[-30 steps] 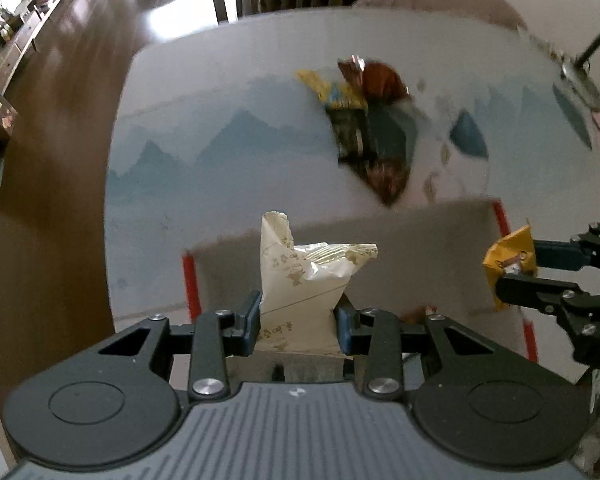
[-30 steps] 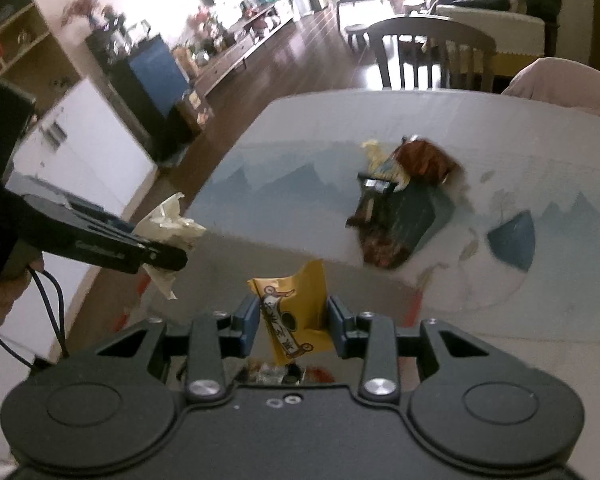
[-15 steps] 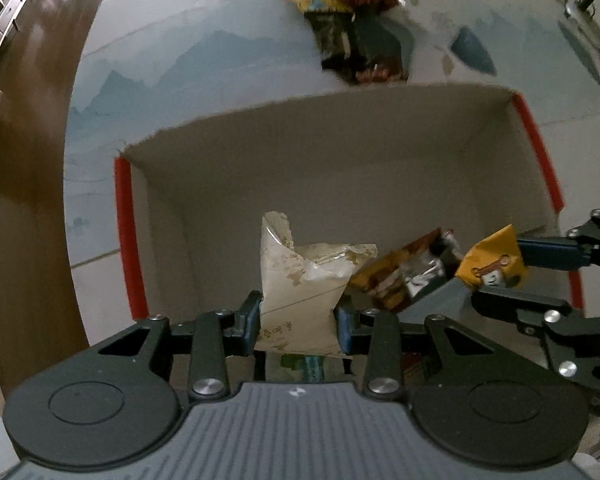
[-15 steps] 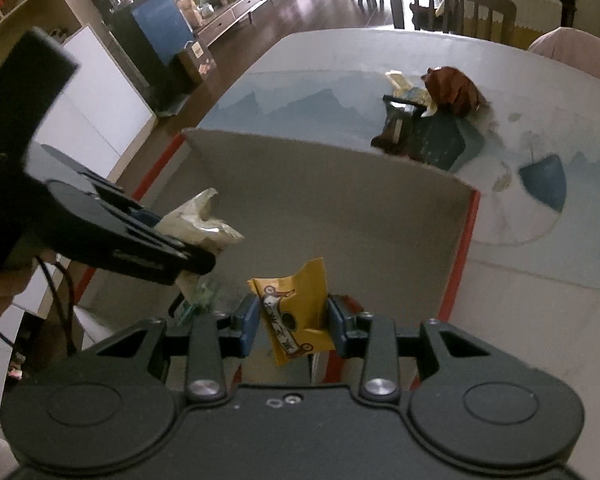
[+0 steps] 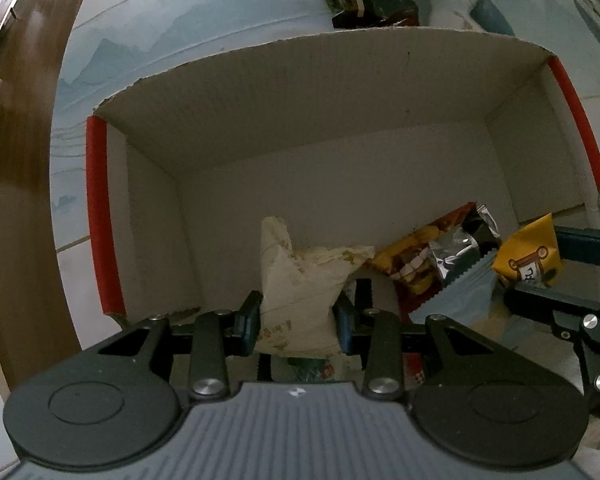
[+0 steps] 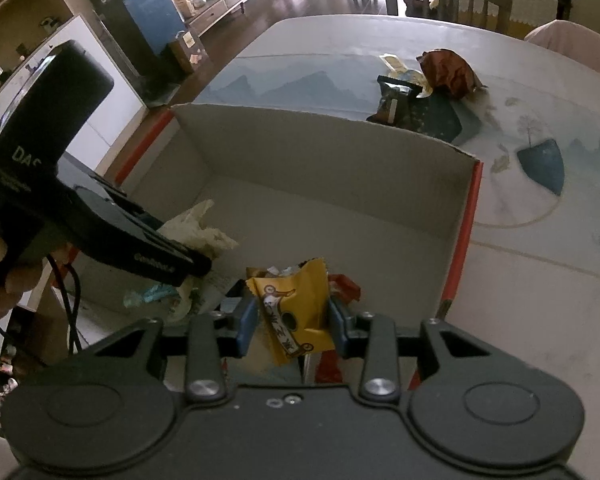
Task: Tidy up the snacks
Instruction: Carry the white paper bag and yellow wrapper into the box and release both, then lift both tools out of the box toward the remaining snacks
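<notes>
Since the earlier frames both grippers have come down from above the tabletop into the mouth of the grey corrugated cardboard box with red-taped end edges point(image 5: 340, 128), whose far wall now fills the left wrist view where the blue mountain-print tablecloth point(image 5: 204, 12) lay open before.

The left gripper point(image 5: 296, 314) points almost straight down into the box near its left end, its fingers pinching a cream crinkled paper snack packet point(image 5: 300, 276) by the lower half, the top flopped to the right. Just right of it, on the box floor by the near wall, lie an orange-and-yellow snack bag point(image 5: 412, 264), a silvery foil packet point(image 5: 458, 246) and a pale blue sachet with a zigzag edge point(image 5: 468, 288). At the right end the right gripper point(image 6: 292, 320) tilts steeply down, its fingers pinching a yellow printed candy wrapper point(image 6: 296, 304) that hangs above those packets.

The step in hand looks like the drop-off: both snacks are inside the box walls and only need letting go. The next move calls for spreading each pair of fingers so the packets fall, then lifting clear without catching the walls.

Beyond the box's far wall, toward the far right corner of the tabletop, a heap of dark green and brown foil snack bags point(image 6: 424, 100) waits.
</notes>
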A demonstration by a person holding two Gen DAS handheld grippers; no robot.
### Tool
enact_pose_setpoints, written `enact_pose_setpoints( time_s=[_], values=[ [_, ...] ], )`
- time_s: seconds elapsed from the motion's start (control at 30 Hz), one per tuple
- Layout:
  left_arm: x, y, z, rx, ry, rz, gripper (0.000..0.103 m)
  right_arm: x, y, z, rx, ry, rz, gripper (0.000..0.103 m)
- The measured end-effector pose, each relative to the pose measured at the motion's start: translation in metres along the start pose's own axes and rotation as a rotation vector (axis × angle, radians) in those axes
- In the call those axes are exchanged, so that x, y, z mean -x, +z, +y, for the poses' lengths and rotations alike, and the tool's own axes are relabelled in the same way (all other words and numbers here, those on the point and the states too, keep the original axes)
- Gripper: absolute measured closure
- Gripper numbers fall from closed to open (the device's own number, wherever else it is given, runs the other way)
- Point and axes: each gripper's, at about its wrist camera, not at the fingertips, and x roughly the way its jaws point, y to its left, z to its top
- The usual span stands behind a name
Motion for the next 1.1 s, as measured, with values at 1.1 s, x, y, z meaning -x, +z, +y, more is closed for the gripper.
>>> enact_pose_setpoints(
  time_s=[1.1],
  values=[
    [0.099, -0.009, 0.002, -0.008, -0.067, -0.290, 0.044, 0.067, 0.027, -0.010, 0.017, 0.037, -0.167, 0.044]
  ],
)
